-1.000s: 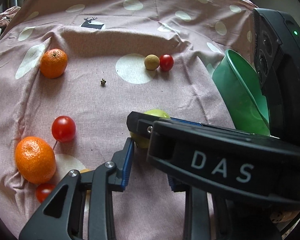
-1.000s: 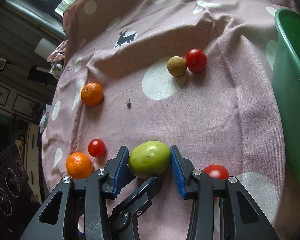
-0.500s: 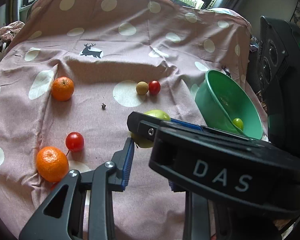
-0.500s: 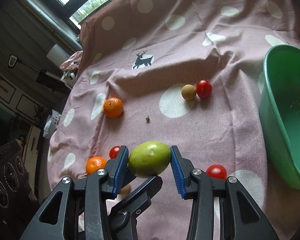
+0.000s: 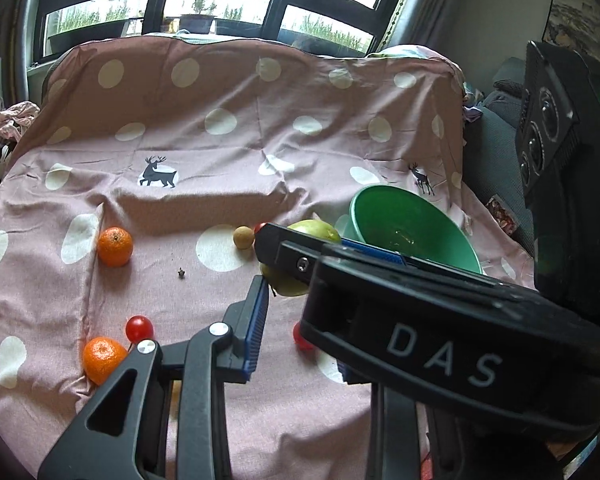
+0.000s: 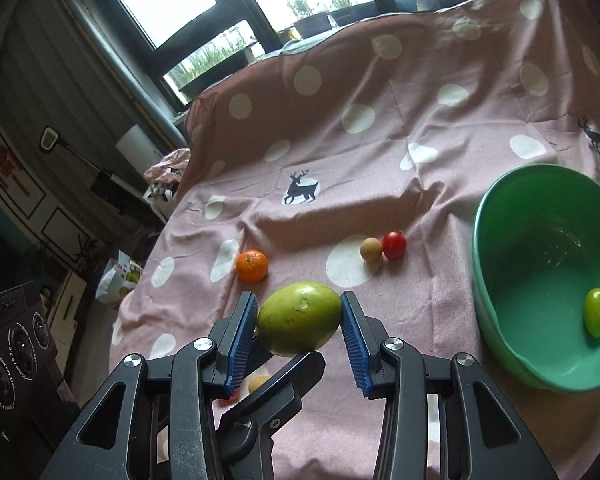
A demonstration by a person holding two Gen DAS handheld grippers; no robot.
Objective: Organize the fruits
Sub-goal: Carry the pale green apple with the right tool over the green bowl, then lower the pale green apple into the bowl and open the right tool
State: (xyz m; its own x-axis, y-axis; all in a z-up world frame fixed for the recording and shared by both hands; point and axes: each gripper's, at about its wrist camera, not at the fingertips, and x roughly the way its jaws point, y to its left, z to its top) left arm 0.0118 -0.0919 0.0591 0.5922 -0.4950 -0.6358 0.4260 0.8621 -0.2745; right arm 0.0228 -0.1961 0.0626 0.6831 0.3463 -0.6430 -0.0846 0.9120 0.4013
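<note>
We hold the green fruit [image 6: 299, 318] in our right gripper [image 6: 300, 334], lifted above the pink dotted cloth [image 6: 380, 152]. The two blue pads press on its two ends, so its long axis lies across the gripper, from one finger to the other. The jaws stand about half apart, as wide as the fruit is long.

The green bowl [image 6: 496, 320] is to the right of this gripper and a little ahead, lower than the fruit, with its mouth tilted towards us. One small green grape [image 6: 595, 317] already lies inside it. We judge that the next move is a carry to the right until the fruit hangs over the opening, and only then a release.

Our left gripper [image 5: 300, 316] is empty, and its jaws stand wide apart. It is behind and to the left of the right gripper, which crosses its view, so the right one is nearer to the bowl.

Ahead of the right gripper, still on the cloth, lie a mandarin [image 6: 252, 266], a small brown fruit [image 6: 370, 249] and a cherry tomato [image 6: 394, 245] touching it.
</note>
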